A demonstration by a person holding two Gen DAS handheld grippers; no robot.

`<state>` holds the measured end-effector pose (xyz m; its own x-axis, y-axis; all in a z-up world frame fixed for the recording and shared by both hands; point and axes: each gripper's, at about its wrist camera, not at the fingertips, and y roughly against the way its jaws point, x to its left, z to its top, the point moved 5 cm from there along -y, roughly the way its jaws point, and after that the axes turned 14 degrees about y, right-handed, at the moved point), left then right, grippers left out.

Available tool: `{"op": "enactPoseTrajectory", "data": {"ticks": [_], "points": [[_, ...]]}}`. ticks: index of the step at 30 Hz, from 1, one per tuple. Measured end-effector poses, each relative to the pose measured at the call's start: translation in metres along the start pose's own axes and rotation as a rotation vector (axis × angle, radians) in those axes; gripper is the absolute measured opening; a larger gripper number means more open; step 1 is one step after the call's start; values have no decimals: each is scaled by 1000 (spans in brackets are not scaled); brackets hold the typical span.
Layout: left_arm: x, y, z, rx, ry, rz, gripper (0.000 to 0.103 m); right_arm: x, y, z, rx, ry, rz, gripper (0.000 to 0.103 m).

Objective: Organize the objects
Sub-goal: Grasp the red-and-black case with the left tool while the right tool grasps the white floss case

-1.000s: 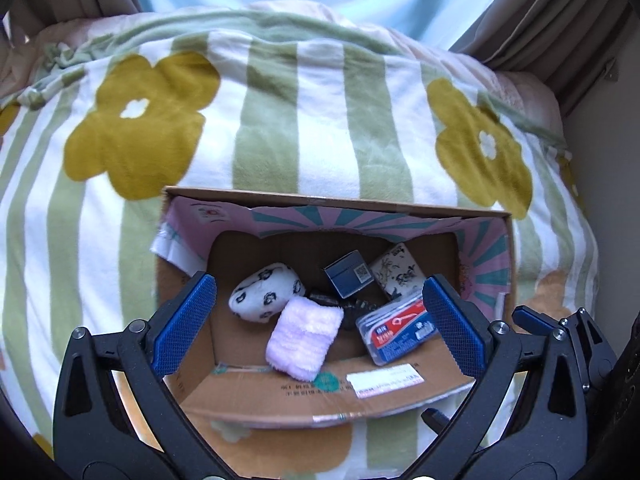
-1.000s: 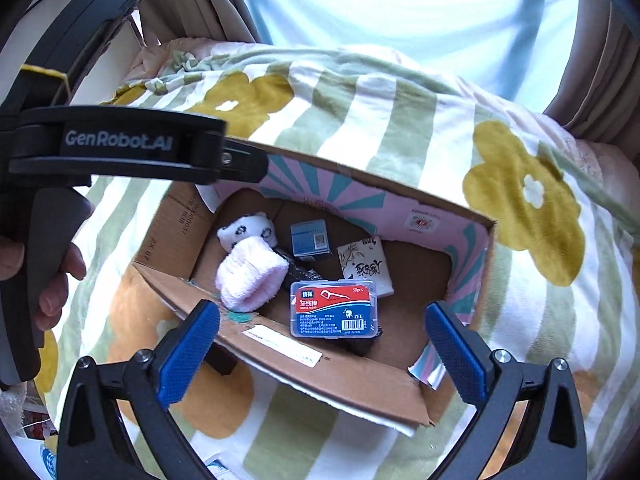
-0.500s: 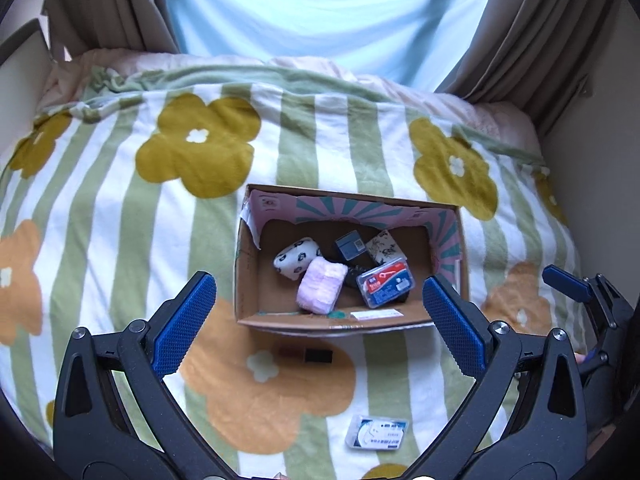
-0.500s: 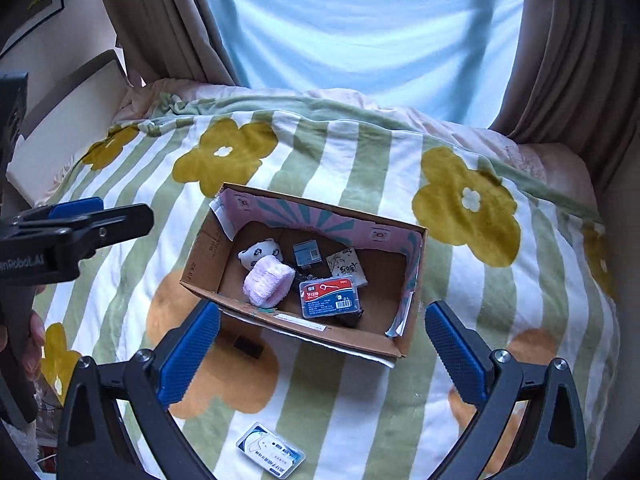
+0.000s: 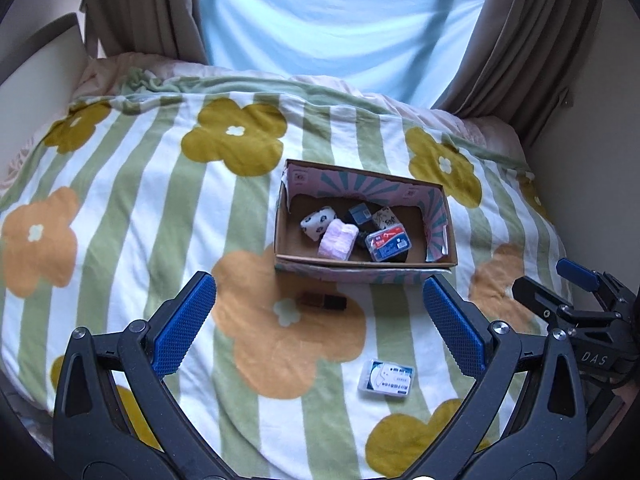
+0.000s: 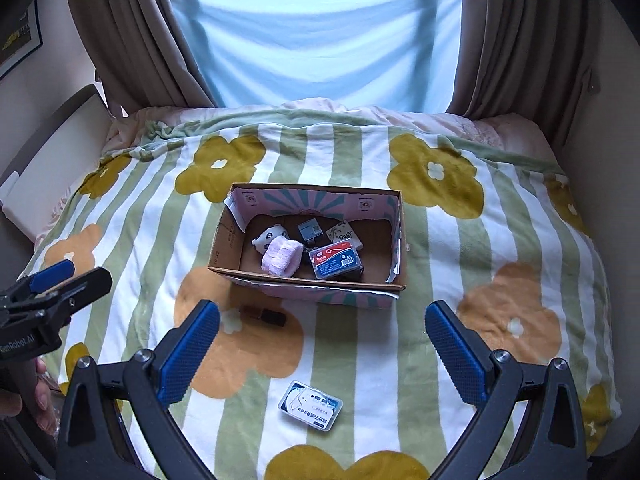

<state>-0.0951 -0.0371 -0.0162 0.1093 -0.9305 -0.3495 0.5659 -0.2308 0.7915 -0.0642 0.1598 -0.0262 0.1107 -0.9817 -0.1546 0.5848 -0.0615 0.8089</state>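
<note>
Most stuff's already in the cardboard box (image 6: 304, 280) on the bed: pink towel roll (image 6: 282, 257), floss pick case (image 6: 335, 264). Left out: a clear floss box (image 6: 311, 405) and a dark lipstick-like tube (image 6: 265, 315) on the blanket (image 6: 500, 280). Both grippers, left gripper (image 5: 318, 326) and right gripper (image 6: 322, 348), hang empty, jaws wide apart.

A soft blanket (image 6: 440, 264) in white and sage-green stripes carries mustard-yellow and pale orange flowers with white centres. On it sits a brown cardboard box (image 6: 226, 246) lined with a pink and teal sunburst print, holding a white pouch with black spots (image 6: 270, 236), a fluffy pale pink cloth (image 6: 282, 256) and a clear case with a red and blue label (image 6: 335, 264). Both grippers show blue textured pads (image 5: 184, 326) on black frames, and a sky-blue sheet (image 6: 316, 36) hangs between taupe curtains (image 6: 132, 36).
</note>
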Motion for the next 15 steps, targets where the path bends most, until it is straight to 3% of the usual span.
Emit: {"op": "enactPoseTrajectory", "data": {"ticks": [15], "points": [[0,1,-6,42,-58,-28,103,4,12,-23,13,-63,-32,102]]}}
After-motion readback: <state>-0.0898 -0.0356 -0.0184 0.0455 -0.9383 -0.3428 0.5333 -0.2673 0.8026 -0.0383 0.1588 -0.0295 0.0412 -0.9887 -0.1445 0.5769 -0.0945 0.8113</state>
